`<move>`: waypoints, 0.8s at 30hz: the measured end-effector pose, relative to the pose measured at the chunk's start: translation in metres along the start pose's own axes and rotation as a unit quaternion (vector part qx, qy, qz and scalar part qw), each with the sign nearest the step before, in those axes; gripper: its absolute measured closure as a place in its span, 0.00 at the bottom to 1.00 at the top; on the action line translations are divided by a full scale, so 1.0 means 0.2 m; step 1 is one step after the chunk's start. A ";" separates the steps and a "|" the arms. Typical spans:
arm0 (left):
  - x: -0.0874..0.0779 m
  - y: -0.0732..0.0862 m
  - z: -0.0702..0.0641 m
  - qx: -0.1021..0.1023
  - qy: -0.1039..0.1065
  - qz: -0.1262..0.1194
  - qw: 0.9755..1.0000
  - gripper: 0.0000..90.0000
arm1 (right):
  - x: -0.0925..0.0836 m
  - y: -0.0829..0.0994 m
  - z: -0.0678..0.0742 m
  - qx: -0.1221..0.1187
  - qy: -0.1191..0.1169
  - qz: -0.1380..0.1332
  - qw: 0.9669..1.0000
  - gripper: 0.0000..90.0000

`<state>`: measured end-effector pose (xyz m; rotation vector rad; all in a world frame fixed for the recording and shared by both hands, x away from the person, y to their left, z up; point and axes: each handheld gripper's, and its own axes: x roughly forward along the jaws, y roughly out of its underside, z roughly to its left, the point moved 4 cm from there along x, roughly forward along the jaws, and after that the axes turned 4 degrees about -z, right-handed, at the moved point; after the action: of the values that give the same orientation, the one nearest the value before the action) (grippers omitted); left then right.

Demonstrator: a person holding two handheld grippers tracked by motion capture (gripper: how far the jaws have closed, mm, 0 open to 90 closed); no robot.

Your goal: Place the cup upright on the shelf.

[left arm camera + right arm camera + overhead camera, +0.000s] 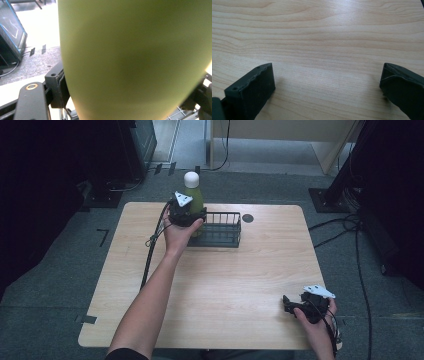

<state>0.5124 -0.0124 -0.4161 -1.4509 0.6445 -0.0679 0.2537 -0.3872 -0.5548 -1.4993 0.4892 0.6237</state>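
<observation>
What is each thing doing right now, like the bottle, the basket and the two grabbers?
Bottle: upright, white cap on, gripped around its green body at the basket's left end.
Basket: upright on the table; whether the bottle sits in it, I cannot tell.
Left gripper: shut on the bottle.
Right gripper: open, holding nothing, low over bare table.

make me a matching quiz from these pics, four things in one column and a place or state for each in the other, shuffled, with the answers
Things:
1. green bottle
2. wire basket
3. right gripper
4. round dark spot on the table

Places or states:
A. open, jaws apart above bare wood at the near right corner
B. just right of the basket, on the far part of the table
C. black, standing on the far part of the table
D. white-capped, between the left gripper's jaws

Pairs: 1-D, 2-C, 3-A, 4-B
</observation>
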 end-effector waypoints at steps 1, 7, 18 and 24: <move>0.00 0.00 0.00 -0.003 0.001 0.005 1.000 0.18 | 0.00 0.00 0.00 0.000 0.000 0.000 1.000 0.00; -0.02 0.01 0.02 -0.009 0.010 0.015 1.000 0.10 | 0.00 0.00 0.00 0.000 0.000 0.000 1.000 0.00; -0.11 -0.04 0.02 -0.008 0.015 0.003 1.000 0.01 | 0.00 0.00 0.00 0.000 0.000 0.000 1.000 0.00; -0.20 -0.04 0.03 -0.016 0.027 -0.014 0.999 0.00 | 0.00 0.00 0.00 -0.001 0.000 0.000 1.000 0.00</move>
<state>0.4844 0.0076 -0.3943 -1.4926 0.6724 -0.1197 0.2538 -0.3872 -0.5548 -1.5003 0.4885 0.6244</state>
